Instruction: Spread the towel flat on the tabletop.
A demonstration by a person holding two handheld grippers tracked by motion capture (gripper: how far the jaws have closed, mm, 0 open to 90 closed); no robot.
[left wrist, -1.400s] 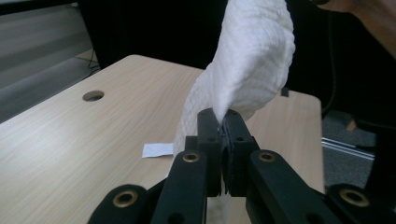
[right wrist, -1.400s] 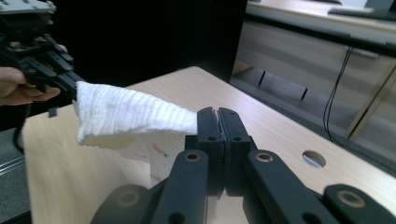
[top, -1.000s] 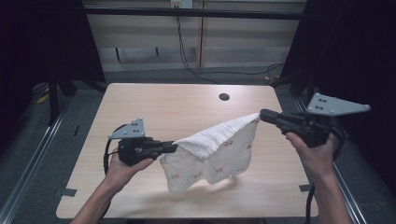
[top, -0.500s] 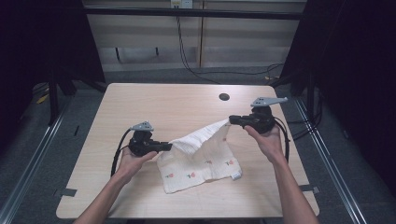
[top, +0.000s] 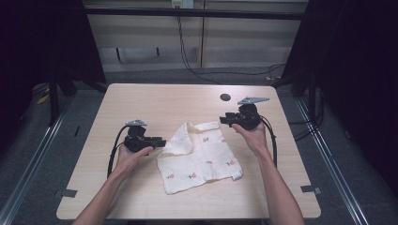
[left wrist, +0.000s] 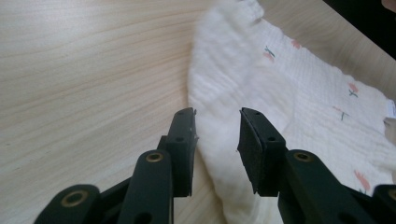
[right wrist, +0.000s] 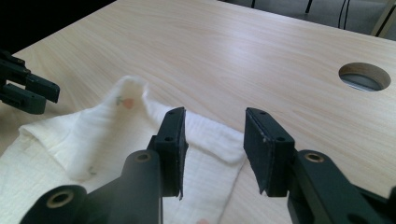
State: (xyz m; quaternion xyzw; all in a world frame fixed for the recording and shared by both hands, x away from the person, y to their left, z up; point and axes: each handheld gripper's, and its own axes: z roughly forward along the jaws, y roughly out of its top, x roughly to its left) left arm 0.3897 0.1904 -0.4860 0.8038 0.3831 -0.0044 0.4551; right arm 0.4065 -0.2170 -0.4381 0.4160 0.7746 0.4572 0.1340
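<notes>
A cream cloth [top: 199,157] with small red flower prints lies spread on the wooden table [top: 155,103], its far-left corner folded over. My left gripper [top: 162,142] sits at the cloth's left edge and my right gripper [top: 223,120] at its far right corner. Both have just been opening their jaws and now stand open. In the left gripper view the cloth [left wrist: 280,93] lies under and beyond the left gripper [left wrist: 217,114], and no pad presses on it. In the right gripper view the cloth [right wrist: 93,135] rests loose below the right gripper [right wrist: 212,116].
A round cable hole [top: 225,97] lies in the table behind the right gripper, also in the right gripper view [right wrist: 364,77]. The left gripper [right wrist: 28,91] shows at that view's left edge. Dark frame posts flank the table, and cables hang behind it.
Both hands came down and brought the cloth from hanging stretched in the air to lying on the table. The right hand moved inward. Both grippers let go of the cloth.
</notes>
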